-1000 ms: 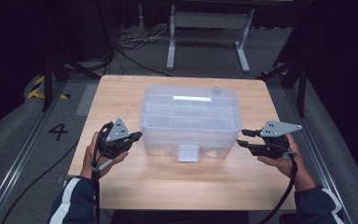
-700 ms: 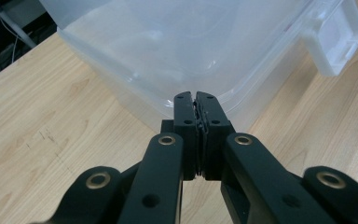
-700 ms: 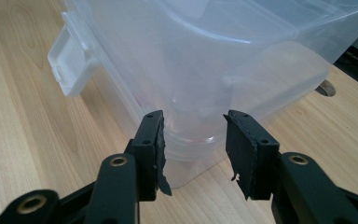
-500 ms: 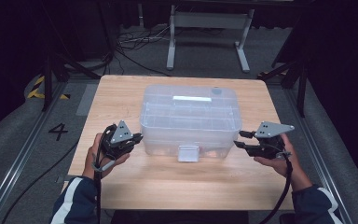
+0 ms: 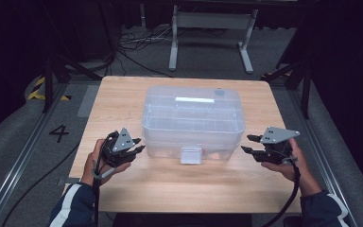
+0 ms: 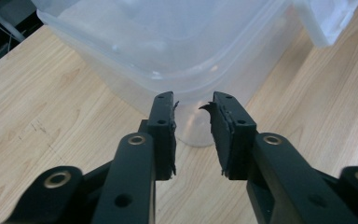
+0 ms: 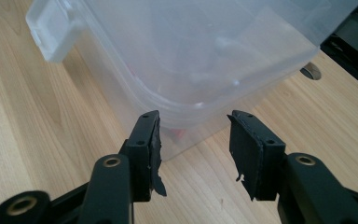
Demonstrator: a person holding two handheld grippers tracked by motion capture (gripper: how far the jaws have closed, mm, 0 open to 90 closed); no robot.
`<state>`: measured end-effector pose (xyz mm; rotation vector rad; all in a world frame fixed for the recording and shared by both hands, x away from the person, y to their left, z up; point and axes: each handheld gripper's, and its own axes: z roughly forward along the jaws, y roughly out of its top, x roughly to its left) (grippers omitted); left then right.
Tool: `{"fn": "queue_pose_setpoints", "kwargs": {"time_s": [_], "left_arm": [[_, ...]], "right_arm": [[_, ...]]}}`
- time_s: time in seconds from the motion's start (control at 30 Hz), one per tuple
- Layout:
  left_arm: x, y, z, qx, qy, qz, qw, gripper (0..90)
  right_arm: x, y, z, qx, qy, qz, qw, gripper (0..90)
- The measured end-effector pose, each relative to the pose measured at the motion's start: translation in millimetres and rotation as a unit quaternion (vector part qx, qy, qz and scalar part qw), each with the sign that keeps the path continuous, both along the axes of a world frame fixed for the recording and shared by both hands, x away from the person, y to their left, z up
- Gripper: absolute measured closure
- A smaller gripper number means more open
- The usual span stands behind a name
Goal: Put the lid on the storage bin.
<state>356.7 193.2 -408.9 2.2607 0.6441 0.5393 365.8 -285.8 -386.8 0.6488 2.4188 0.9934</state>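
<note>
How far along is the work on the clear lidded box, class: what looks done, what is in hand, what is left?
Done: the left gripper and right gripper sit at the near corners of the clear box. In hand: the left gripper's jaws have just been opening, with nothing between them. Left: the front latch and lid look closed, and neither gripper holds the box.

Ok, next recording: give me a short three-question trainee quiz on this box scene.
1. True or false: the clear lidded box stands on the wooden table.
2. Which gripper's jaws stand wider apart: the left gripper or the right gripper?
3. What hangs at the middle of the box's near side?

Key:
1. True.
2. The right gripper; nothing is clamped in either.
3. A clear latch.
</note>
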Motion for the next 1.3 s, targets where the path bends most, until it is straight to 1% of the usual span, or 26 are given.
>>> {"fn": "queue_pose_setpoints", "kwargs": {"time_s": [0.13, 0.17, 0.27, 0.3, 0.33, 0.37, 0.4, 0.43, 0.5, 0.53, 0.63, 0.7, 0.77, 0.83, 0.87, 0.97, 1.0, 1.03, 1.07, 1.1, 1.13, 1.2, 1.23, 1.3], "left_arm": [[-3.2, 5.2, -6.5, 0.017, 0.006, 0.006, 0.9998, 63.8], [-3.2, 5.2, -6.5, 0.017, 0.006, 0.006, 0.9998, 62.4], [-4.7, 9.6, -11.0, 0.03, 0.008, 0.013, 0.9994, 60.3], [-5.3, 11.7, -13.2, 0.031, 0.011, 0.016, 0.9993, 59.6], [-6.4, 14.7, -16.0, 0.038, 0.011, 0.02, 0.999, 58.5], [-6.4, 14.7, -16.0, 0.038, 0.011, 0.02, 0.999, 56.8], [-6.9, 16.3, -17.8, 0.043, 0.012, 0.022, 0.9988, 56.8], [-7.9, 20.0, -21.2, 0.054, 0.017, 0.024, 0.9981, 55.7], [-8.9, 21.6, -23.5, 0.056, 0.018, 0.028, 0.9979, 53.4], [-10.2, 25.1, -27.5, 0.065, 0.022, 0.028, 0.9972, 52.7], [-11.6, 28.4, -31.4, 0.07, 0.027, 0.029, 0.9967, 50.9], [-13.4, 32.4, -36.1, 0.08, 0.032, 0.036, 0.9956, 49.5], [-14.2, 35.3, -39.3, 0.083, 0.036, 0.037, 0.9953, 48.3], [-15.3, 38.6, -43.1, 0.087, 0.039, 0.04, 0.9947, 47.1], [-15.5, 40.1, -44.4, 0.089, 0.041, 0.041, 0.9943, 43.9], [-16.8, 43.7, -48.2, 0.087, 0.044, 0.048, 0.9941, 37.8], [-17.1, 45.1, -49.7, 0.085, 0.048, 0.05, 0.994, 37.8], [-17.4, 47.2, -51.0, 0.089, 0.05, 0.05, 0.9935, 35.5], [-17.7, 49.2, -52.0, 0.085, 0.053, 0.052, 0.9936, 34.1], [-17.7, 52.3, -53.6, 0.071, 0.058, 0.057, 0.9941, 32.9], [-17.8, 54.6, -54.4, 0.068, 0.061, 0.056, 0.9942, 30.0], [-18.6, 57.0, -56.4, 0.067, 0.063, 0.058, 0.9941, 28.8], [-19.2, 59.2, -58.1, 0.063, 0.071, 0.057, 0.9939, 27.4], [-20.3, 62.8, -61.6, 0.058, 0.076, 0.062, 0.9935, 25.6]], "right_arm": [[-2.3, -4.4, -1.9, -0.009, 0.0, -0.003, 1.0, 52.5], [-2.3, -4.4, -1.9, -0.009, 0.0, -0.003, 1.0, 52.5], [-4.1, -6.1, -5.1, -0.022, 0.004, -0.002, 0.9998, 51.4], [-4.9, -6.7, -6.4, -0.027, 0.005, -0.002, 0.9996, 51.2], [-6.4, -8.2, -8.8, -0.034, 0.006, 0.0, 0.9994, 50.5], [-6.4, -8.2, -8.8, -0.034, 0.006, 0.0, 0.9994, 50.5], [-7.2, -9.0, -9.9, -0.039, 0.007, 0.0, 0.9992, 50.0], [-8.4, -11.3, -12.3, -0.047, 0.007, -0.003, 0.9989, 49.4], [-9.6, -13.9, -14.9, -0.053, 0.009, -0.008, 0.9985, 48.4], [-10.2, -15.6, -16.2, -0.055, 0.008, -0.01, 0.9984, 47.9], [-11.6, -21.5, -20.9, -0.063, 0.012, -0.018, 0.9978, 45.8], [-12.2, -24.0, -23.3, -0.067, 0.012, -0.022, 0.9974, 44.7], [-13.1, -28.1, -26.8, -0.073, 0.015, -0.026, 0.9969, 43.7], [-13.9, -32.0, -30.2, -0.072, 0.016, -0.027, 0.9969, 42.7], [-14.5, -34.3, -32.1, -0.071, 0.016, -0.028, 0.997, 41.8], [-16.1, -39.1, -36.2, -0.07, 0.014, -0.033, 0.9969, 40.7], [-16.7, -41.6, -38.3, -0.068, 0.015, -0.037, 0.9969, 40.0], [-17.4, -44.7, -40.9, -0.065, 0.016, -0.039, 0.997, 39.0], [-18.4, -49.0, -44.3, -0.062, 0.016, -0.043, 0.997, 37.5], [-19.2, -53.0, -47.0, -0.056, 0.019, -0.047, 0.9972, 37.2], [-21.0, -59.1, -51.2, -0.04, 0.026, -0.056, 0.9973, 36.6], [-23.3, -67.1, -56.4, -0.027, 0.032, -0.068, 0.9968, 35.6], [-23.8, -69.1, -57.8, -0.025, 0.032, -0.069, 0.9968, 35.4], [-26.3, -79.3, -65.1, -0.003, 0.044, -0.084, 0.9954, 34.2]]}}
